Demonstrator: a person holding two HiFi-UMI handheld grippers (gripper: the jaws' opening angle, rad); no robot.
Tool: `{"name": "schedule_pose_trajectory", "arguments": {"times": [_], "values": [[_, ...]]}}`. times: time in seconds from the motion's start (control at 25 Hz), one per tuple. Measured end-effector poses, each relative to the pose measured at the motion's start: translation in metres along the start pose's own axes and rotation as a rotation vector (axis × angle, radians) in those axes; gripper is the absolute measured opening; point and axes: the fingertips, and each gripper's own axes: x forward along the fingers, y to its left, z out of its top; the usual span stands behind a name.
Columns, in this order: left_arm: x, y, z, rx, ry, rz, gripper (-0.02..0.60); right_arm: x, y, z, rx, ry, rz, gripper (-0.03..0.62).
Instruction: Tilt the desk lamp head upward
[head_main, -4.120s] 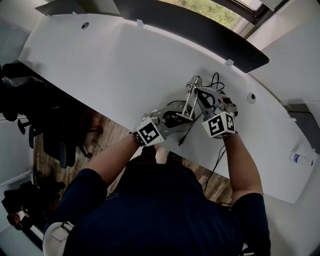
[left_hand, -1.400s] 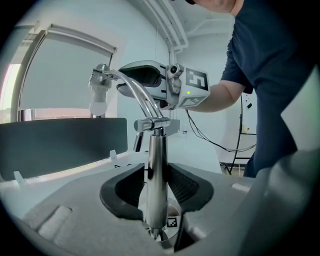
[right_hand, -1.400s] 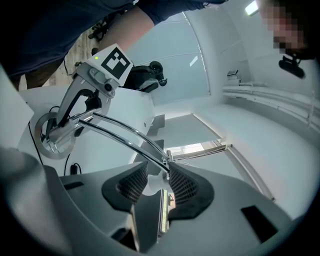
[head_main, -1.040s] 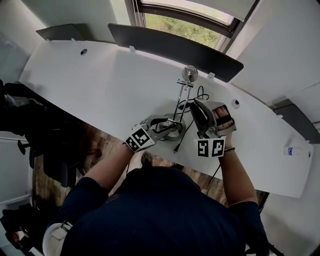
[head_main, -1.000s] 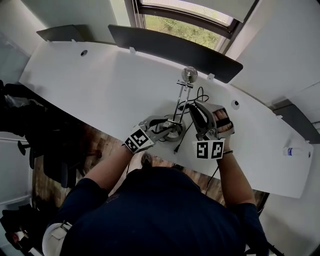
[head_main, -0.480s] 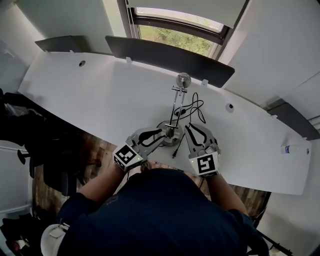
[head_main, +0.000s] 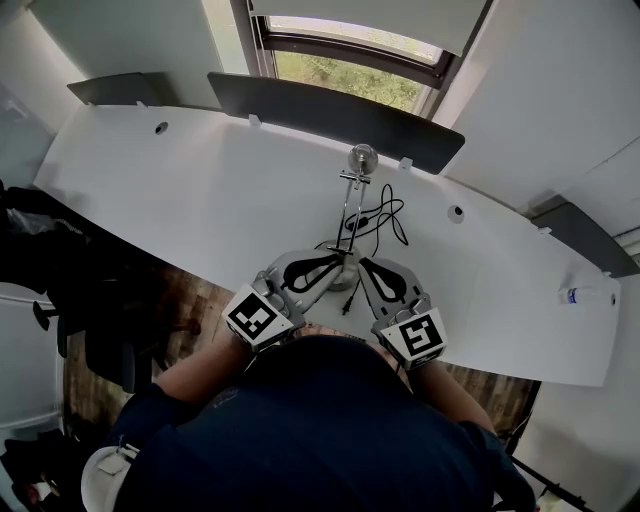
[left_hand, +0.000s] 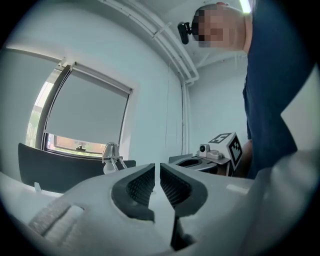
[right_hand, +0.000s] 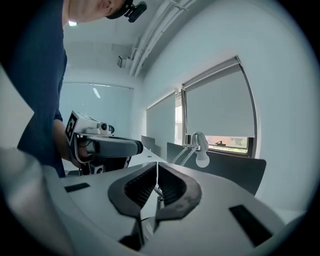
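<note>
Left gripper (left_hand: 157, 172) held level, jaws just closing to a narrow slit, nothing between them. Right gripper (right_hand: 156, 176) just beside it, jaws just closing until the tips meet, likewise empty. Straight ahead, between the two sets of tips, the desk lamp (head_main: 348, 215): round base just past the tips, thin metal arm rising, small silver head (head_main: 362, 156) farther out. Black cable (head_main: 385, 215) looped on the white desk (head_main: 200, 190) right of the arm. Beyond the head, a dark panel (head_main: 330, 105) along the desk's far edge, then a window (head_main: 350, 80).
</note>
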Motion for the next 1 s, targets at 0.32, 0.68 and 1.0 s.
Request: {"name": "schedule_pose_trajectory", "arguments": {"times": [0.32, 0.68, 1.0], "values": [[-0.008, 0.001, -0.018, -0.031, 0.016, 0.072, 0.008, -0.001, 0.012, -0.009, 0.05, -0.009, 0.03, 0.011], [-0.003, -0.008, -0.016, -0.025, 0.016, 0.05, 0.008, -0.004, 0.014, -0.016, 0.053, -0.035, 0.039, 0.009], [-0.004, -0.008, -0.017, -0.049, 0.017, 0.057, 0.008, -0.002, 0.016, -0.017, 0.068, -0.026, 0.046, 0.009]]}}
